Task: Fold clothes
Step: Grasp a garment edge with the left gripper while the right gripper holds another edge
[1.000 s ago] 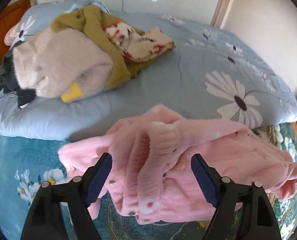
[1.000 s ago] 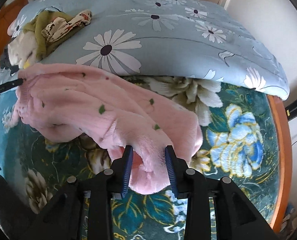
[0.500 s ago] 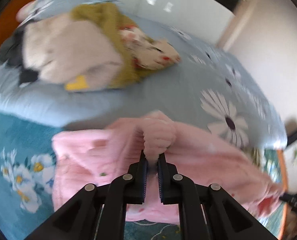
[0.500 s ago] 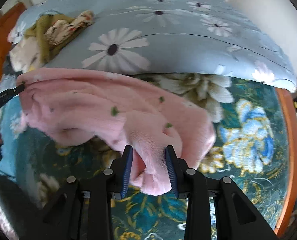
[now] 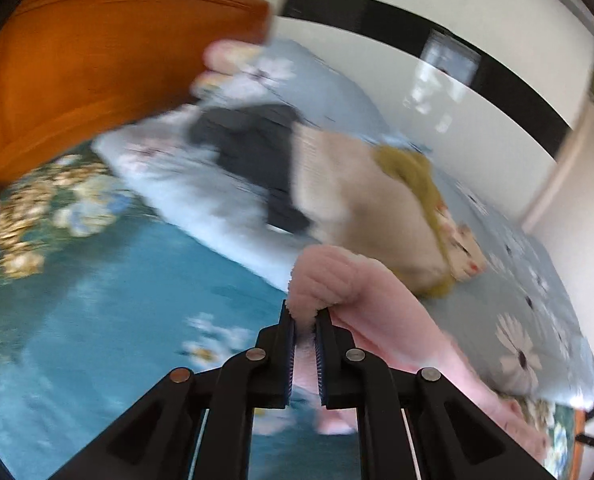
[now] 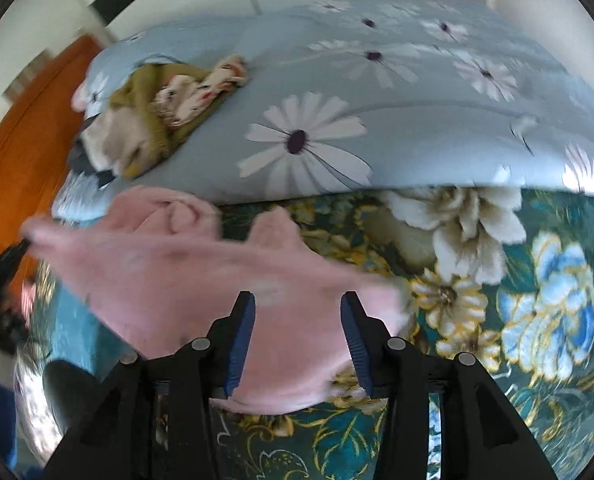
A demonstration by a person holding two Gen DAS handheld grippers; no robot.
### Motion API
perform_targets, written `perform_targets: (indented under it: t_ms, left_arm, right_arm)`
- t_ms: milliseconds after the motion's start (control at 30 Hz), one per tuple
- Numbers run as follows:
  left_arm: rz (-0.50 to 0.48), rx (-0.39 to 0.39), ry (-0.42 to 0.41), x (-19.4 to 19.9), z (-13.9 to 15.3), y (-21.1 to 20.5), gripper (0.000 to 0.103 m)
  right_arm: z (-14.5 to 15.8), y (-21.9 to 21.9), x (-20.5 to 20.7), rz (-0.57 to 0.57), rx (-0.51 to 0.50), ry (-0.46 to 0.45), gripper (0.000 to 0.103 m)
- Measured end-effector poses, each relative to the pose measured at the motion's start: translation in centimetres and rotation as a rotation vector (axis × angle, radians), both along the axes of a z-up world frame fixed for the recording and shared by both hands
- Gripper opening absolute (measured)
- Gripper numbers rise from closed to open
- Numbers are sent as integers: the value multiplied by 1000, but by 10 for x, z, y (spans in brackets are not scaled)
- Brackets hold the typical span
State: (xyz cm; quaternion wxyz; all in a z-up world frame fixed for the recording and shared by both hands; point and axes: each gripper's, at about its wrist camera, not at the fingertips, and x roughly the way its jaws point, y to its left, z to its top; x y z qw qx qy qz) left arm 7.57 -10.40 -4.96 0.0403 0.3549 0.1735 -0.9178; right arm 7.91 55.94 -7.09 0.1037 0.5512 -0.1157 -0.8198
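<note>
A fluffy pink garment [image 5: 381,304] hangs stretched between both grippers over the bed. My left gripper [image 5: 305,320] is shut on a ribbed pink edge and holds it up above the teal floral bedspread [image 5: 109,320]. In the right wrist view the garment [image 6: 201,276] spreads out to the left, and my right gripper [image 6: 297,312] is shut on a thick bunch of its other end, the jaws standing wide around the cloth. Both views are motion-blurred.
A pile of beige, olive, dark and patterned clothes [image 5: 337,184] lies on the grey-blue daisy duvet [image 6: 377,120], and shows in the right wrist view too [image 6: 153,120]. An orange wooden headboard [image 5: 77,64] stands at the left. White wall behind.
My left gripper closed on the pink garment's ribbed edge, then lifted and swung left toward the headboard. My right gripper kept its hold, its jaws now wider apart; the garment is stretched out.
</note>
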Motion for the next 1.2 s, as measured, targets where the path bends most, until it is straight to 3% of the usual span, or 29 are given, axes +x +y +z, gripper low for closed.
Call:
perform_targets:
  t_ms: [233,467,667,833,900,1000,1100,1200]
  left_arm:
    - [207,7,-42,39,-5,-90,10]
    - [245,29,-68,69,-21,-115,10]
    - [260,67,-68,82,-25,-118,10]
    - [260,88,-67,88,-27,-120,10]
    - [258,91,-65,88,-27,-120,10]
    - [256,96,-58,91,-25,-119,10]
    - [254,100,-50,94,-22,-120,10]
    - [247,98,-30,97,-16,-119,10]
  right_arm:
    - [-46,-15,-5,-17,-63,-108,46]
    - [-66,-33,-3,3,-90,-170,46]
    - [-117,-4,13,-212,-231,-303,46]
    - [-140,-1,21,-309,-354,-335,44]
    - [-144,-3,20,-329,-378,-344,39]
    - [-148,-5,17,-367,-446,-362,8]
    - [-136,-4,14,-396,-528,-331,4]
    - [-109,8,6,-433,-604,-244,3]
